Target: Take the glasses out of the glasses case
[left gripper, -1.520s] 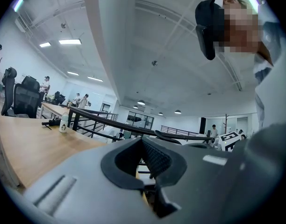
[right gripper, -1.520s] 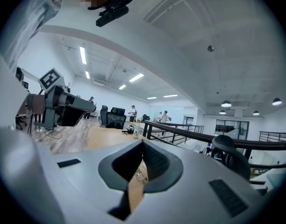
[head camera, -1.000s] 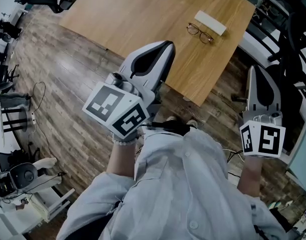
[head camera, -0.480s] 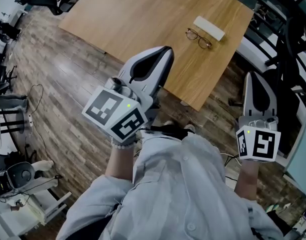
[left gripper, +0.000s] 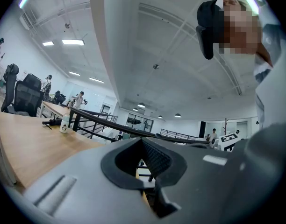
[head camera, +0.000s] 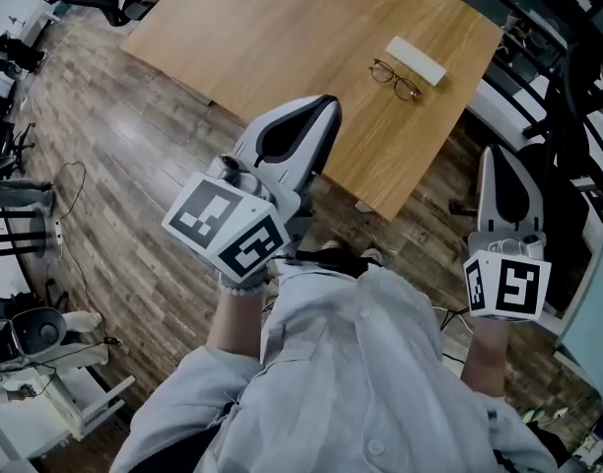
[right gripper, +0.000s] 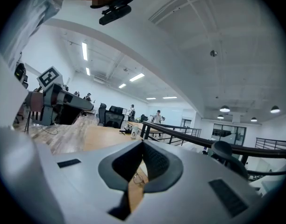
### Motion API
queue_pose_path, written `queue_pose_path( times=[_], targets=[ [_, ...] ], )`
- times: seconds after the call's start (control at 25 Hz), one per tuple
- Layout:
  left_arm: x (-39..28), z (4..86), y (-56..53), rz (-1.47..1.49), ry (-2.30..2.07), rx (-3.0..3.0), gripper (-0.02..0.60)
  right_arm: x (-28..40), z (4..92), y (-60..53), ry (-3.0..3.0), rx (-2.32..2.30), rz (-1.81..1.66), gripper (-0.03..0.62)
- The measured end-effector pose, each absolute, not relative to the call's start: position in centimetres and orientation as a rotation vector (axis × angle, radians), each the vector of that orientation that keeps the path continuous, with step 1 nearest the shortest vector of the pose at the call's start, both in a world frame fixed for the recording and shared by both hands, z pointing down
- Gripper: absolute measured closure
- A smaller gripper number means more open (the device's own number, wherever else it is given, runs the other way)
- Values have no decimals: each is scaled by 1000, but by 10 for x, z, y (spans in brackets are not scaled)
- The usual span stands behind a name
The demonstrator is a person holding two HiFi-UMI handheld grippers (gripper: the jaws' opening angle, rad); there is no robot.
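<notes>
the glasses (head camera: 395, 78) lie on the tabletop (head camera: 282, 37) just beside the white case (head camera: 416, 59), so they look already out. the left gripper (head camera: 326, 101) and right gripper (head camera: 497, 154) hang by the person's body, well apart from them, jaws clenched on nothing.

Bright even overhead light, fisheye-warped edges

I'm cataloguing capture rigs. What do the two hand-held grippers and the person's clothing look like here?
The left hand-held gripper and right hand-held gripper are smooth pale-grey tapering shells with black insets and ribbed black pads. Each carries a cube with black-and-white square markers: left cube, right cube. The person wears a pale buttoned shirt.
</notes>
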State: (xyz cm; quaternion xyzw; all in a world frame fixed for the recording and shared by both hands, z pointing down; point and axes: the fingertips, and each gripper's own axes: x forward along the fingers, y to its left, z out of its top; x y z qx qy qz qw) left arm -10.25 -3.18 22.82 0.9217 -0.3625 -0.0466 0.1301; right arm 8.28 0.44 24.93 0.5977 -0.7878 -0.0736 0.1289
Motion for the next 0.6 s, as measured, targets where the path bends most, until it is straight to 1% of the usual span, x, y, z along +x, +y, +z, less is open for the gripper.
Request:
queue_pose_path(
  times=[0.6],
  targets=[
    [-102,225,-26,-142,-1050,2679,578,85,252,11,-2293,1752,-200,592]
  ],
)
